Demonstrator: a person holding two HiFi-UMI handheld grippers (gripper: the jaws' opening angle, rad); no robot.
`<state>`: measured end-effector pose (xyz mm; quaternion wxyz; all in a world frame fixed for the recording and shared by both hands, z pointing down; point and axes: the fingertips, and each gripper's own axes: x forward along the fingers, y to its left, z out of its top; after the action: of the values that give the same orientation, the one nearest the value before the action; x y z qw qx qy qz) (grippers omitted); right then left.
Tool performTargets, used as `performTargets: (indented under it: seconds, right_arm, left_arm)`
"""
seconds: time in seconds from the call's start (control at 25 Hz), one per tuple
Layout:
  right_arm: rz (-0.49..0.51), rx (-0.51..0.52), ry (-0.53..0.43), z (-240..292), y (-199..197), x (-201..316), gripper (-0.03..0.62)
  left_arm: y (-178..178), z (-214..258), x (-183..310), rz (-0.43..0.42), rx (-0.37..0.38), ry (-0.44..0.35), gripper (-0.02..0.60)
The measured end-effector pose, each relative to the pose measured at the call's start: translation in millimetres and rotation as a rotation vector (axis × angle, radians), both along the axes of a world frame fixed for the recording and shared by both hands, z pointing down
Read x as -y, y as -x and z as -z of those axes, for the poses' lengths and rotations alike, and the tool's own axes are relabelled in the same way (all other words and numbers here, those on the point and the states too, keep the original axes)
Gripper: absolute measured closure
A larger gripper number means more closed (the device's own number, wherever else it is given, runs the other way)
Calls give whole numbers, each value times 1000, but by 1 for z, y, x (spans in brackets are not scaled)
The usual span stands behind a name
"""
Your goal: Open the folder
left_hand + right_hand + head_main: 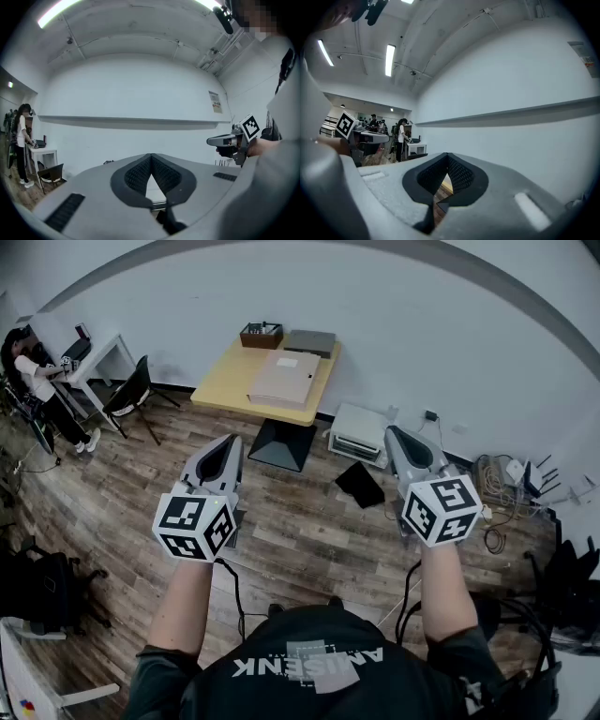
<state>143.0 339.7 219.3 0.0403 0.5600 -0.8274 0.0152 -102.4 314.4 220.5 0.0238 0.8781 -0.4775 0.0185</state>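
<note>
Nearest: the left tool [228, 442] and the right tool [394, 432], both held level over the wooden floor [300, 521], jaws closed together on nothing. Beyond them, on the floor, lie a black flat item [360, 485] and a white device [359, 434], beside the counter's black base [278, 444]. On the yellow counter [223, 382] lies the folder [284, 379] — flat, cover down; behind it are a brown box [262, 335] and a grey slab [310, 342]. Far left — a chair [131, 390] and a person [37, 381].

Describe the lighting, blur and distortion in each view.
Head view: heavy fisheye bends the wall, yet the folder on the table is sharp. Left gripper view: even light, left gripper slightly soft up close. Right gripper view: bright ceiling strip lights, dark corners.
</note>
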Motion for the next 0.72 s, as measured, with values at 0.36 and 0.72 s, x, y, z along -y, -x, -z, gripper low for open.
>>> performTargets:
  seconds: [0.36, 0.72]
  right_arm:
    - [-3, 2, -7, 2, 7, 0, 589]
    - [-6, -1, -12, 1, 20, -3, 589]
  left_arm:
    - [9, 0, -2, 4, -30, 0, 581]
    - [16, 0, -8, 1, -19, 1, 581]
